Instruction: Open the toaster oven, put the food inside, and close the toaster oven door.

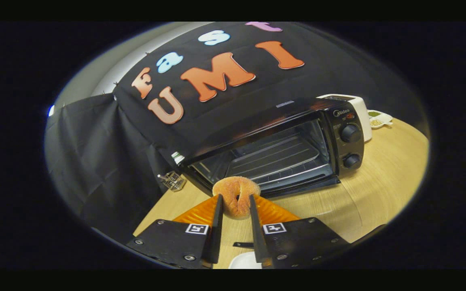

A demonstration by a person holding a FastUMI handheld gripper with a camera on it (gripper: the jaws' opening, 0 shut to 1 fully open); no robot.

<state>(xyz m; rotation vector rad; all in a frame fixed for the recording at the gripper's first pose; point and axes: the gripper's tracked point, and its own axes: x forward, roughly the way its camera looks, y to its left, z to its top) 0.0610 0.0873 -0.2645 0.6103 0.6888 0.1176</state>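
Observation:
A sugared doughnut (236, 195) is pinched between both fingers of my gripper (236, 199), which is shut on it and holds it up just over an orange plate (200, 213). Beyond the fingers stands the black toaster oven (281, 139). Its door (297, 186) is folded down flat toward me, and the wire rack (275, 155) inside is bare. Two round knobs (350, 133) sit on its right-hand panel. The doughnut hangs in front of the lowered door's near edge.
The oven rests on a round wooden table (378, 182). A white appliance (362, 111) and a small white dish (380, 118) stand behind the oven's right side. A small wire rack handle (172, 180) lies left of the oven. Black cloth hangs behind.

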